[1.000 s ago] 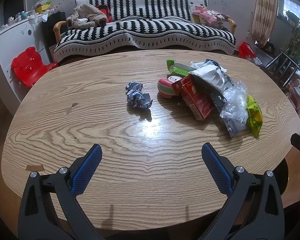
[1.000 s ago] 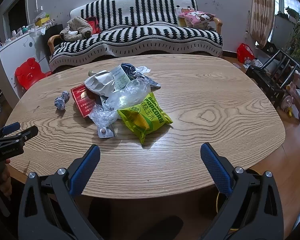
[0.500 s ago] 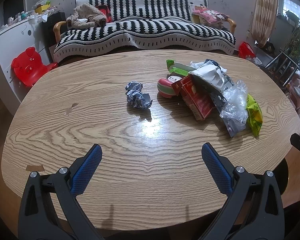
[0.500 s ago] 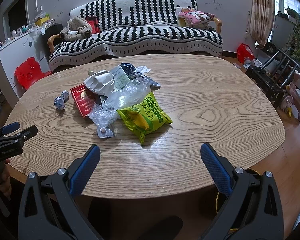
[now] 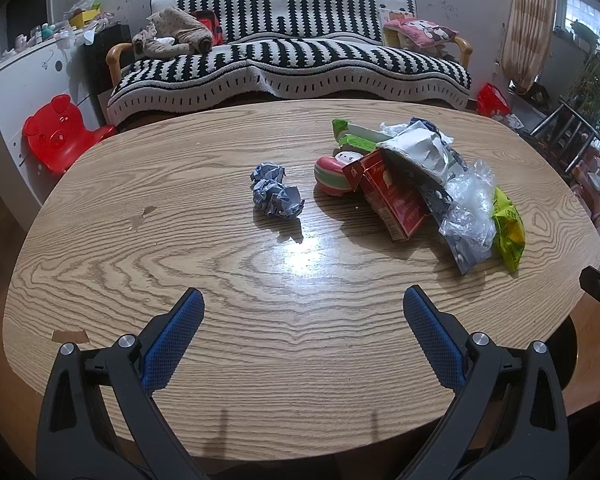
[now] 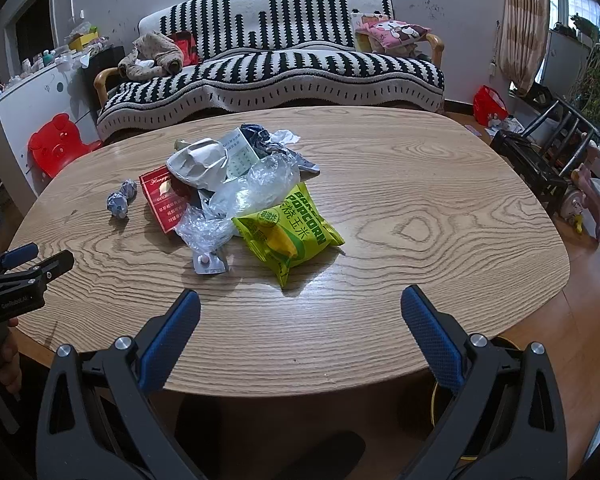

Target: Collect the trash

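On the wooden table (image 5: 140,264) we log a heap of trash toward the far right in the left wrist view: a red carton (image 5: 396,200), crumpled clear plastic (image 5: 470,208), a yellow-green popcorn bag (image 5: 508,228), a white crumpled wrapper (image 5: 416,148) on top, and a pink-and-green round item (image 5: 330,174) at the heap's left edge. Two balls of crumpled blue paper (image 5: 278,196) lie just left of the heap, apart from it, touching each other. Our left gripper (image 5: 302,312) hovers over the near table edge, jaws spread wide and empty. Our right gripper (image 6: 300,312) is likewise spread wide, holding nothing, over the near edge with the popcorn bag (image 6: 290,232) directly ahead (a small silver blister pack (image 6: 208,262) lies beside the bag's left). Beyond the table stands a black-and-white striped sofa (image 6: 272,64); a red bear-shaped chair (image 5: 62,132) is at far left.
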`<state>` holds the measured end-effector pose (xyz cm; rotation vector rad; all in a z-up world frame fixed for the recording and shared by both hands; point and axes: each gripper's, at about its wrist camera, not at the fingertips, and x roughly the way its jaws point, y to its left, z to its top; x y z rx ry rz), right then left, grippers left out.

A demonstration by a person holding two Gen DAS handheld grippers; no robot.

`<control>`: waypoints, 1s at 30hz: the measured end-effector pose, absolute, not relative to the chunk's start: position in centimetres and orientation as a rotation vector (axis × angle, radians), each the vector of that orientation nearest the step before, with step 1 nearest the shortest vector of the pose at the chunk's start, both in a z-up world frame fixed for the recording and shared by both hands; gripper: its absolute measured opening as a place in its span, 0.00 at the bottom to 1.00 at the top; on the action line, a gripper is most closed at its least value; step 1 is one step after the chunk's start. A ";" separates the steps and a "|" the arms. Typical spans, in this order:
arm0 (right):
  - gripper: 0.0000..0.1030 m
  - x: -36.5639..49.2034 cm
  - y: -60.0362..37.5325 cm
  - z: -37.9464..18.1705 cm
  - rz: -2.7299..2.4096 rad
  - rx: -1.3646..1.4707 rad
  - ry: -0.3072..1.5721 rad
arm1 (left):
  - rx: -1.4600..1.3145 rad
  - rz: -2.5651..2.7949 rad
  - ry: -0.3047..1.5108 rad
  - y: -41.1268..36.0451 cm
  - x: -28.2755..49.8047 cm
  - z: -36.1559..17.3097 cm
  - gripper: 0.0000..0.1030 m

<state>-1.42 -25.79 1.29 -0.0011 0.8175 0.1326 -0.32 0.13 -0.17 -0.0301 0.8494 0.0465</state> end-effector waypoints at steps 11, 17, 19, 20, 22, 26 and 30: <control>0.94 -1.0 -26.1 0.6 0.149 -0.001 0.852 | -0.062 0.038 0.890 1.3 0.4 -0.6 0.94; 0.94 1.5 -28.4 -0.5 0.188 0.010 0.919 | -0.056 0.002 0.959 3.0 3.5 -1.3 0.94; 0.94 3.0 -28.6 -1.0 0.204 -0.024 0.943 | -0.050 -0.015 0.968 2.7 5.0 -1.3 0.94; 0.94 4.0 -28.6 -1.4 0.222 -0.034 0.960 | -0.049 -0.021 0.970 2.5 6.0 -1.3 0.94; 0.94 5.8 -28.4 -2.1 0.263 -0.039 0.975 | -0.042 -0.030 0.975 2.0 7.8 -1.7 0.94; 0.94 8.8 -26.8 -3.7 0.321 -0.134 0.976 | -0.051 -0.018 1.018 2.0 11.2 -3.9 0.94; 0.94 11.1 -25.7 -6.0 0.383 -0.167 1.007 | -0.022 0.013 1.019 2.9 12.8 -5.2 0.94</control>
